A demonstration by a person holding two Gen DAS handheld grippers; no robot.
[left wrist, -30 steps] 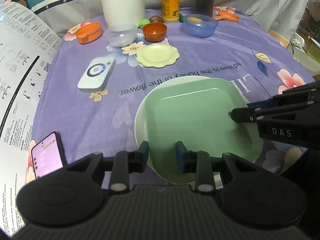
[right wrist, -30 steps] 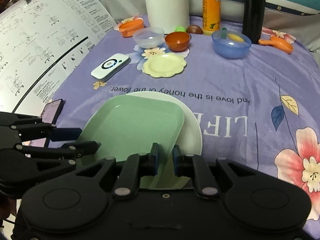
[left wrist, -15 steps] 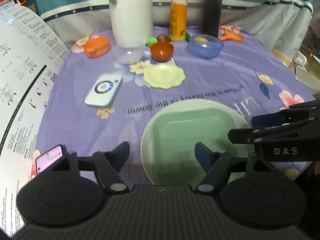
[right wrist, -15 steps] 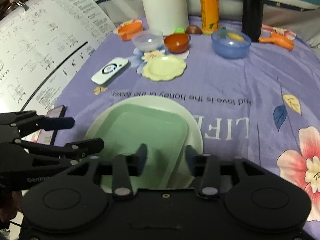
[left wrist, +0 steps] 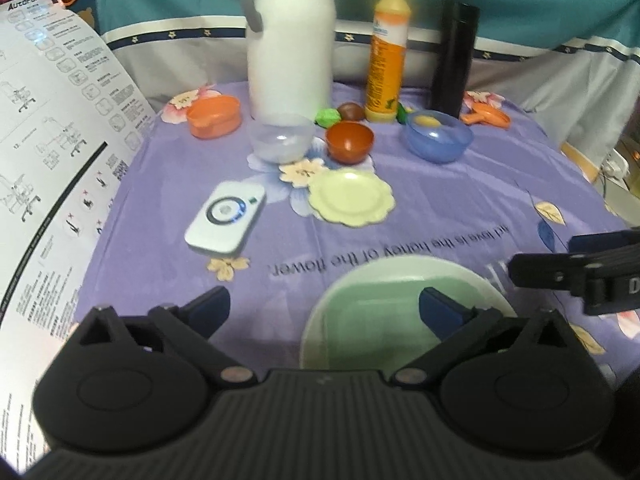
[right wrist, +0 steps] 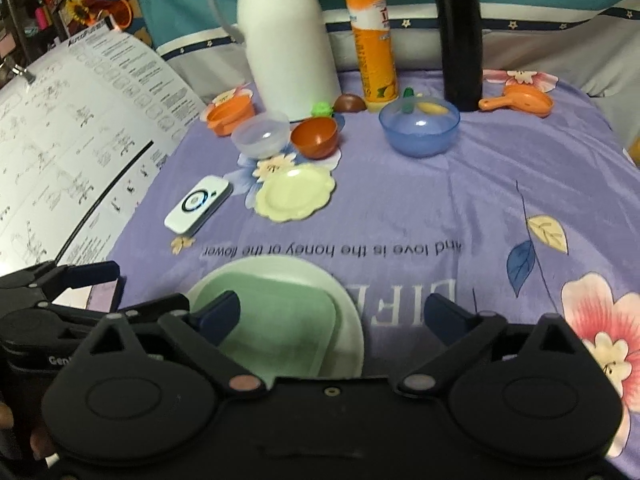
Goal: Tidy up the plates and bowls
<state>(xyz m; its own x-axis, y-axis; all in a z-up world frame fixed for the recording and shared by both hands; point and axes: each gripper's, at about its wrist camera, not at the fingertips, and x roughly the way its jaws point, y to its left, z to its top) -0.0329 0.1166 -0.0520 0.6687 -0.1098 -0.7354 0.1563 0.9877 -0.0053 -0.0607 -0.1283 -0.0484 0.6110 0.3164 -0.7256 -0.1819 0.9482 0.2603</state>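
Down at the near edge of the purple flowered cloth (right wrist: 460, 200), a green square plate (right wrist: 280, 332) lies nested on a white round plate (right wrist: 352, 320). Both grippers hover over the pair with nothing between their fingers. The left gripper (left wrist: 324, 308) is spreading its fingers wide above the plates' left side, and the right gripper (right wrist: 332, 312) is likewise opening, its left finger over the green plate and its right finger over bare cloth. Farther back sit a pale yellow scalloped plate (left wrist: 351, 198), a clear bowl (left wrist: 280, 138), a red-brown bowl (left wrist: 349, 142) and a blue bowl (left wrist: 438, 136) holding something yellow, possibly toy food. Left of the yellow plate lies a white remote-like device (left wrist: 225, 224). Behind stand a white jug (left wrist: 290, 40), an orange bottle (left wrist: 386, 60) and a black flask (left wrist: 454, 56).
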